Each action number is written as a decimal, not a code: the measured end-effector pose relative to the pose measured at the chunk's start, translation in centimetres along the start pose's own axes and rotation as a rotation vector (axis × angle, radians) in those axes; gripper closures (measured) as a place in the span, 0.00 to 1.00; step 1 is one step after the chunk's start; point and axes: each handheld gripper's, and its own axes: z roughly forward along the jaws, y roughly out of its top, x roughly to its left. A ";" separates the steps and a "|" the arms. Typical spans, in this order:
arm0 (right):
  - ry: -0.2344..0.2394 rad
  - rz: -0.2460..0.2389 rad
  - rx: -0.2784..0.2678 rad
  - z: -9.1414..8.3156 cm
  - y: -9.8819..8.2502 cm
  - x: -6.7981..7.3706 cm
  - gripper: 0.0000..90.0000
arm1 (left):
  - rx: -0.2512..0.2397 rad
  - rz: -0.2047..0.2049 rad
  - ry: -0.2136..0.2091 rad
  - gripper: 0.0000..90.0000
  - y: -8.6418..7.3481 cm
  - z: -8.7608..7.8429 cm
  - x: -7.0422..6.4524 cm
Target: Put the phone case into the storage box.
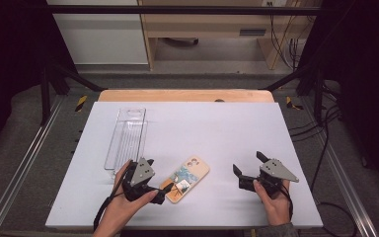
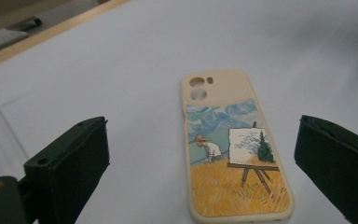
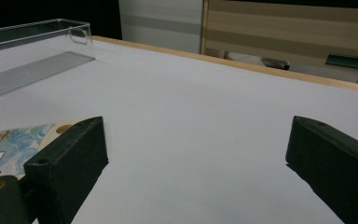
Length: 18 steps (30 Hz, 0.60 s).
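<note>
A cream phone case [image 1: 185, 177] printed with a painter, an easel and a wheat field lies flat on the white table [image 1: 217, 123], near the front. My left gripper [image 1: 159, 177] sits at the case's near end, open. In the left gripper view the case [image 2: 230, 154] lies on the table between and just beyond the two spread jaws of the gripper [image 2: 200, 137]. My right gripper [image 1: 248, 164] rests to the right of the case, open, with nothing between its jaws [image 3: 198, 135]. One corner of the case [image 3: 18, 137] shows at its left.
A long clear plastic tray [image 1: 126, 136] stands empty at the left of the table, just behind my left hand; it also appears at the far left [image 3: 28, 51]. The table's wooden back edge [image 1: 185, 95] borders floor and furniture beyond.
</note>
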 end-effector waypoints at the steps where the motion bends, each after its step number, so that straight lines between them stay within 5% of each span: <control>1: 0.001 -0.001 0.001 0.0 0.0 0.1 0.06 | 0.010 0.004 -0.008 0.03 0.0 0.3 -0.2; 18: 0.033 0.010 -0.009 0.0 0.1 0.4 0.05 | 0.178 0.017 -0.059 0.04 -1.0 4.7 -1.7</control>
